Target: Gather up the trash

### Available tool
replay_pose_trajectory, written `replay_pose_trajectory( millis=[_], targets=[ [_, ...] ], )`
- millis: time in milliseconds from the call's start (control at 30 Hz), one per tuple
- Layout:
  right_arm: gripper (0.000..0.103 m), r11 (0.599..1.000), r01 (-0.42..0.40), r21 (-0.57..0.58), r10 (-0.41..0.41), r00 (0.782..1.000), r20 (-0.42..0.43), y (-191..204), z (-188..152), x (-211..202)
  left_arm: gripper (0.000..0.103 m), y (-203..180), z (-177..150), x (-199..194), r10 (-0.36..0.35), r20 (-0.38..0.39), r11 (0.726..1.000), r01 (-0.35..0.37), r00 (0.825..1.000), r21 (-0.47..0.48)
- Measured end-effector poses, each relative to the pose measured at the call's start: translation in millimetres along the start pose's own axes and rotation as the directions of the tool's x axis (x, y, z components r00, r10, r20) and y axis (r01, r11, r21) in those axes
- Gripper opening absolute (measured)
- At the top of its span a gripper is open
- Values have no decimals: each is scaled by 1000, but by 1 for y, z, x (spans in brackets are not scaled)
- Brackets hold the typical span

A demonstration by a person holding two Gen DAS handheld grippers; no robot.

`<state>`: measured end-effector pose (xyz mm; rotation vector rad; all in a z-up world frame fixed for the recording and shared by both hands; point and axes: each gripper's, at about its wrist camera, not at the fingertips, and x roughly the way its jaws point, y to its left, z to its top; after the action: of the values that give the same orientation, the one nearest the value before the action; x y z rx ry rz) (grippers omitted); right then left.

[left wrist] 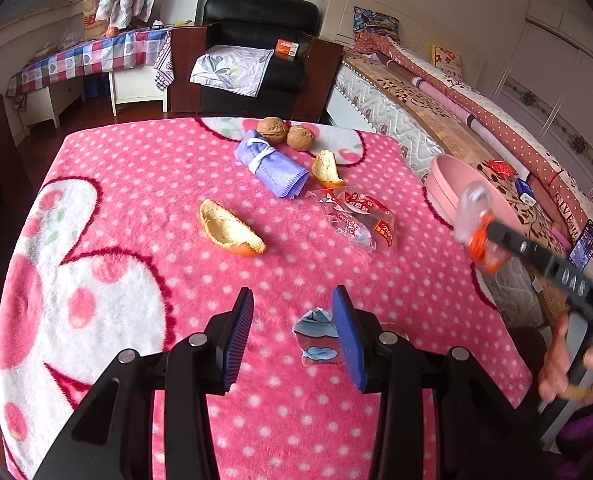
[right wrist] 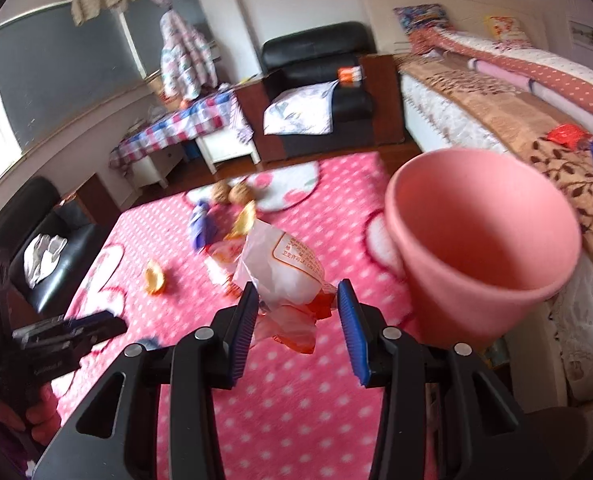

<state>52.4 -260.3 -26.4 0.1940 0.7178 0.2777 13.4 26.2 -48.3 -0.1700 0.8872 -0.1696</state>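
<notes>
On the blanket (left wrist: 136, 240), 2 walnuts (left wrist: 286, 133) lie farthest back, the rolled cloth (left wrist: 270, 164) just before them. A peel (left wrist: 230, 229) lies left of the wrapper (left wrist: 360, 216); the bucket (left wrist: 460, 192) seems beyond the right edge.

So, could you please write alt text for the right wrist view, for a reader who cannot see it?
The right gripper, fingers apart, has a crumpled clear and orange wrapper between them, near an empty pink bin. Below lies a pink dotted blanket with orange peel and walnuts.
</notes>
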Motion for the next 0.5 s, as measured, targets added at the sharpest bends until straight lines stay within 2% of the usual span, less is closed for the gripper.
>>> replay_pose_trajectory(
  millis=[133, 267, 367, 500],
  targets=[
    [42, 996, 69, 56, -71, 996, 51, -29, 16, -5, 40, -2, 3, 3, -2, -5, 1000, 2, 1000, 0],
    [42, 982, 150, 116, -161, 982, 95, -61, 29, -8, 40, -3, 6, 8, -2, -14, 1000, 2, 1000, -2],
    [42, 970, 186, 155, -201, 975, 94, -81, 35, -5, 40, -6, 8, 12, -2, -21, 1000, 2, 1000, 2],
    [42, 962, 197, 192, -212, 975, 63, -102, 37, 2, 41, -10, 12, 16, -7, -24, 1000, 7, 1000, 8]
  ],
)
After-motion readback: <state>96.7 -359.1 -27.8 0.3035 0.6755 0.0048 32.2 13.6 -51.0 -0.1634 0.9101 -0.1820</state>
